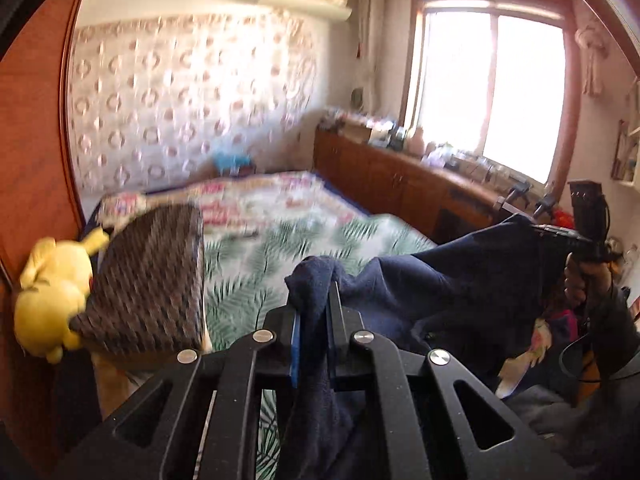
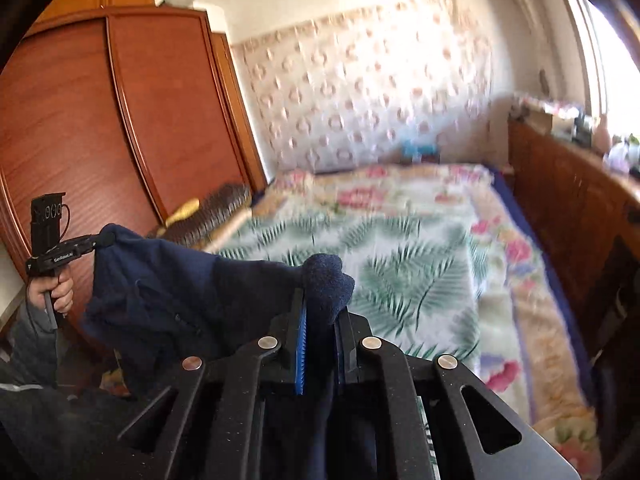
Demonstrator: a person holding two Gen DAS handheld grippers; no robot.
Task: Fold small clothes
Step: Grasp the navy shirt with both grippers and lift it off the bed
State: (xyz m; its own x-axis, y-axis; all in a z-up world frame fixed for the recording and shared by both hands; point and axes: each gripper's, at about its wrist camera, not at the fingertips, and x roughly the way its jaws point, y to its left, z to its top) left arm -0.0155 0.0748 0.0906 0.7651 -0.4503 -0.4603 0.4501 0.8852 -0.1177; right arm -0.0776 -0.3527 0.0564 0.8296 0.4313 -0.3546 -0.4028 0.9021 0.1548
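Observation:
A small navy blue garment hangs stretched in the air between my two grippers, above the bed. My left gripper is shut on one top corner of it; a bunch of cloth sticks out above the jaws. My right gripper is shut on the other top corner of the garment. In the left wrist view the right gripper shows at the far right, held by a hand. In the right wrist view the left gripper shows at the far left. The garment's lower part hangs down out of sight.
A bed with a palm-leaf and flower blanket lies below and ahead. A yellow plush toy and a dark woven pillow sit at its left. A wooden wardrobe stands left, a low wooden cabinet with clutter under the window right.

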